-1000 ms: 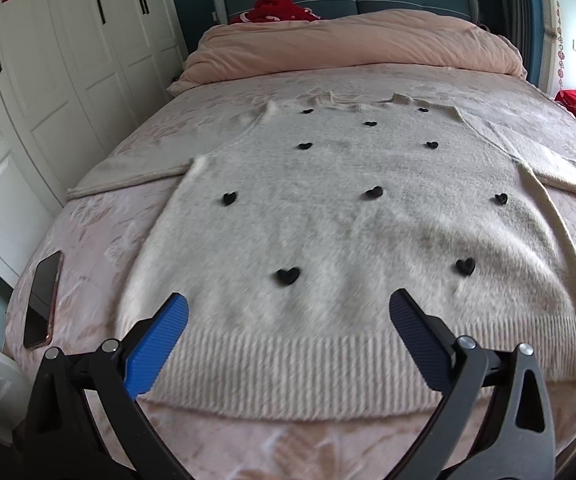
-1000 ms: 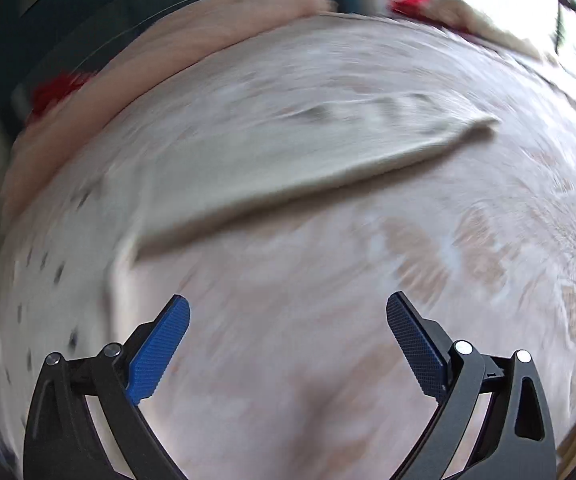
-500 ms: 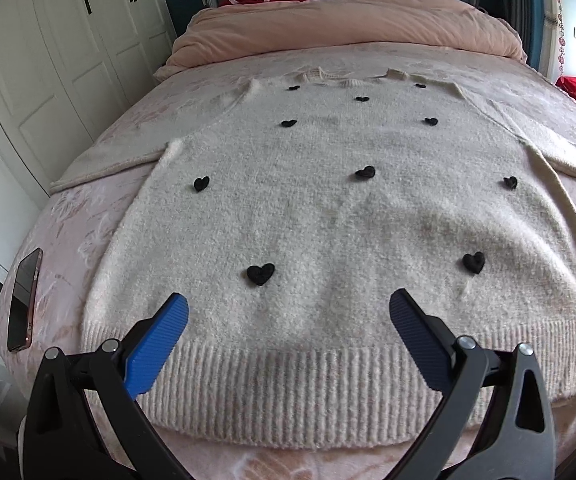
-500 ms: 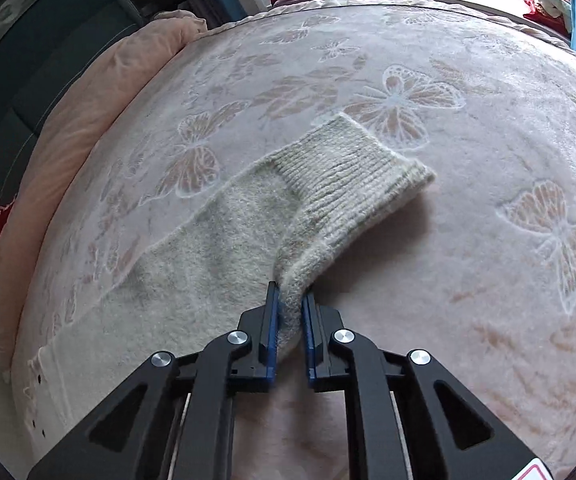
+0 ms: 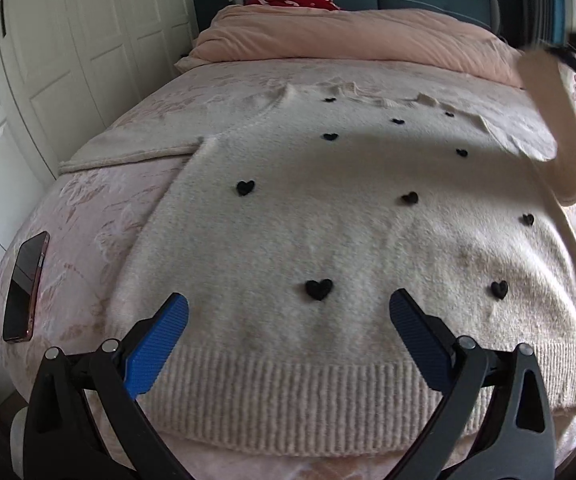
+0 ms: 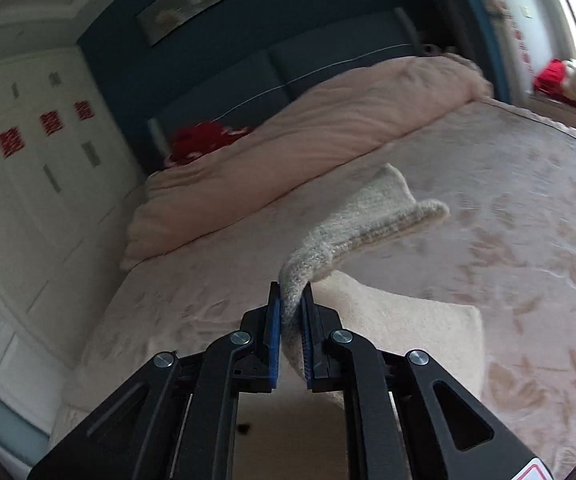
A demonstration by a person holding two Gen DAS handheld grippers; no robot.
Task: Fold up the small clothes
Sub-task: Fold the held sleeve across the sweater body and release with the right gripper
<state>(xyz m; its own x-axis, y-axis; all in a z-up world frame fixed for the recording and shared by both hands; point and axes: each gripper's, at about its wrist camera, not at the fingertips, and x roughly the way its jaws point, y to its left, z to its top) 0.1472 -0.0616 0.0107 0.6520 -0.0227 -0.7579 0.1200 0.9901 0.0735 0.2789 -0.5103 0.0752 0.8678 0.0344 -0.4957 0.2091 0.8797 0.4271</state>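
While a cream knitted sweater (image 5: 328, 240) lies spread flat, front up, across a pink patterned bedspread (image 5: 88, 216), its body is dotted with small black hearts (image 5: 319, 289) and its ribbed hem runs along the near edge of the bed. One sleeve (image 5: 128, 156) lies stretched out flat toward the white wardrobe doors (image 5: 68, 40). At the opposite side the other sleeve (image 6: 368, 216) is lifted off the bed. From the left wrist view, the left gripper (image 5: 288, 320) hovers over the hem with its blue pads spread wide and nothing between them; the raised sleeve appears only as a blurred pale band at the far edge, and a phone (image 5: 26, 284) lies near the bed's edge. Only the right wrist view shows the grip itself: the right gripper (image 6: 291, 312) has its blue pads pressed together on the sleeve close to its ribbed cuff, which hangs forward beyond the pads. Beyond, a folded pink duvet (image 6: 308, 120) lies against a dark blue headboard (image 6: 288, 64).
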